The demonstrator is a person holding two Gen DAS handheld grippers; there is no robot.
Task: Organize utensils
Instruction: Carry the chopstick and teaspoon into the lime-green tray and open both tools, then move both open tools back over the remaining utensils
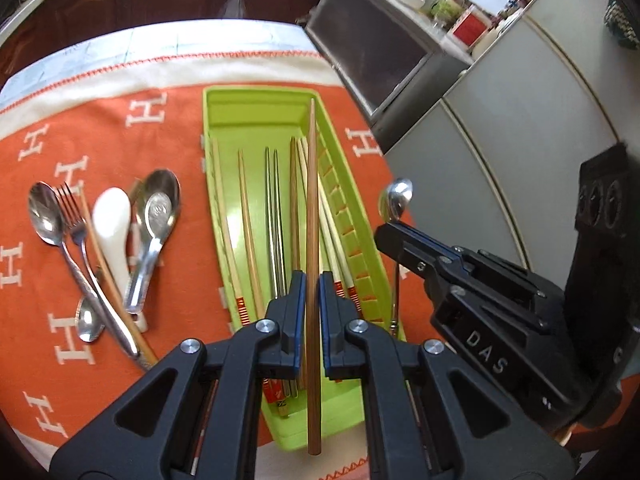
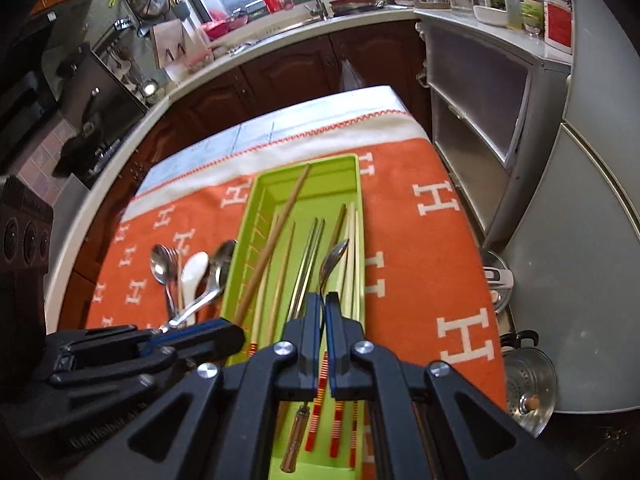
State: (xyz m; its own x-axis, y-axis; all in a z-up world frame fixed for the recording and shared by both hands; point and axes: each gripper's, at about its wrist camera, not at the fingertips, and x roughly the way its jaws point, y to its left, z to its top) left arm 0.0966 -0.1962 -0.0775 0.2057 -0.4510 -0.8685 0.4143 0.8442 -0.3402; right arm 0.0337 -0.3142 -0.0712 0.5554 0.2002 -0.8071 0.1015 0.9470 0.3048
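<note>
Utensils mid-sort: left gripper [image 1: 312, 280] clamped on a long brown wooden chopstick [image 1: 312, 216] above the lime-green plastic tray [image 1: 256, 100]; right gripper [image 2: 323, 300] pinching a small shiny metal spoon [image 2: 334, 258] over that tray too. Loose spoons and fork [image 1: 72, 216] piled on the orange H-patterned cloth [image 1: 120, 152], left of the tray.

I count one green tray [image 1: 256, 108], one white ceramic spoon [image 1: 114, 216], one fork [image 1: 74, 216], five metal spoons [image 1: 44, 216], and two steel chopsticks [image 1: 272, 200]; the wooden chopsticks [image 1: 312, 240] overlap too much to count
</note>
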